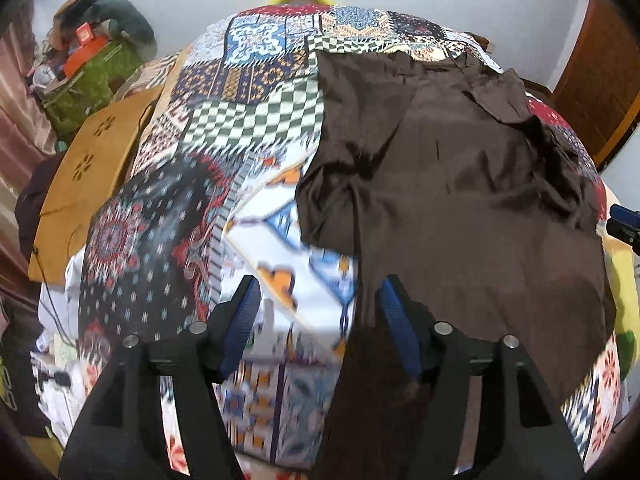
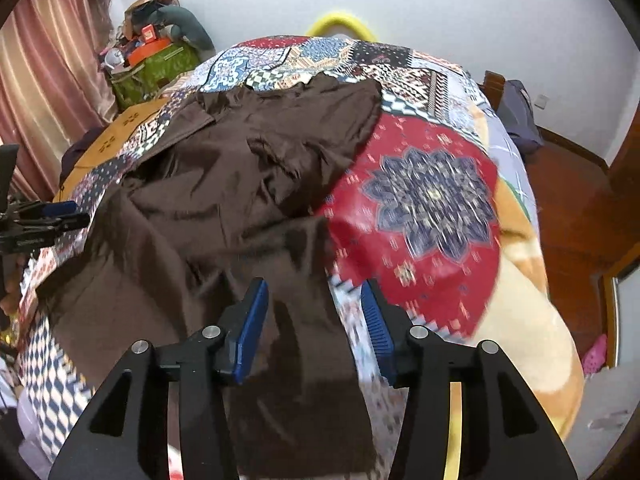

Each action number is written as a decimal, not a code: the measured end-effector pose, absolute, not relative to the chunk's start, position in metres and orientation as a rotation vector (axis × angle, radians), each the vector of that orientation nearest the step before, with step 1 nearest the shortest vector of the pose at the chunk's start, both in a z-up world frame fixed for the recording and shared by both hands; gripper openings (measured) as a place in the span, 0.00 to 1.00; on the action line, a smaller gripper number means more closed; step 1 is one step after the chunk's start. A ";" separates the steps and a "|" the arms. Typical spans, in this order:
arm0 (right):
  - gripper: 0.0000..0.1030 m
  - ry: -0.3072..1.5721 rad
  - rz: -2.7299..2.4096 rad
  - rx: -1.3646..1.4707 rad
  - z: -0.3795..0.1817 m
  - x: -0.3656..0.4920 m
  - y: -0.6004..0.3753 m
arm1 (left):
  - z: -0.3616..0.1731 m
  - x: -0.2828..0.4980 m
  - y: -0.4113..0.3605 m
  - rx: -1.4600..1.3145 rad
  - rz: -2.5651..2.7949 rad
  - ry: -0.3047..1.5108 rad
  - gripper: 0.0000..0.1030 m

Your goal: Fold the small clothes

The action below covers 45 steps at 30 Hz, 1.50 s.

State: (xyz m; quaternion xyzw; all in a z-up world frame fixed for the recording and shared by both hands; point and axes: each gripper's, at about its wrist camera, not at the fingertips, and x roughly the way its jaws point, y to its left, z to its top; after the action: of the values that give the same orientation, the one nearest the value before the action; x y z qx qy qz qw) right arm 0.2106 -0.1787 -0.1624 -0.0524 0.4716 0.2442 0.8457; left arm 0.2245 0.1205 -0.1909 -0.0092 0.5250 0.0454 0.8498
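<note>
A dark brown garment (image 1: 460, 184) lies spread and wrinkled on a patchwork bedspread (image 1: 224, 184). My left gripper (image 1: 316, 296) is open above the garment's near left edge, which runs between the fingers. In the right wrist view the same garment (image 2: 224, 200) lies left of centre. My right gripper (image 2: 316, 300) is open over its near right edge. The left gripper (image 2: 52, 216) shows at the left edge of the right view. The right gripper's tip (image 1: 624, 224) shows at the right edge of the left view.
A wooden board with flower cut-outs (image 1: 88, 172) leans at the bed's left side. A green box piled with clutter (image 2: 156, 60) stands by a pink curtain (image 2: 48, 60). A yellow ring (image 2: 340, 24) sits at the bed's far end. Wooden floor (image 2: 572, 208) lies to the right.
</note>
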 end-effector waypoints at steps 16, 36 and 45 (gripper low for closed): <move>0.43 1.115 0.480 -0.057 -0.205 0.172 -0.210 | -0.204 0.153 0.110 -0.091 0.081 1.157 0.57; 0.02 0.864 0.575 0.050 -0.121 0.160 -0.210 | -0.117 0.146 0.091 0.046 0.086 0.903 0.05; 0.26 1.043 0.523 0.002 -0.171 0.164 -0.208 | -0.090 0.149 0.093 0.043 0.084 0.836 0.05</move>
State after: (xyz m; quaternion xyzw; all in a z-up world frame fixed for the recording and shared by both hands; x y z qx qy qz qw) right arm 0.1641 -0.2085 -0.1712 0.0008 0.4926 0.2468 0.8345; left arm 0.1491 0.0934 -0.0901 0.0210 0.4057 0.0410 0.9129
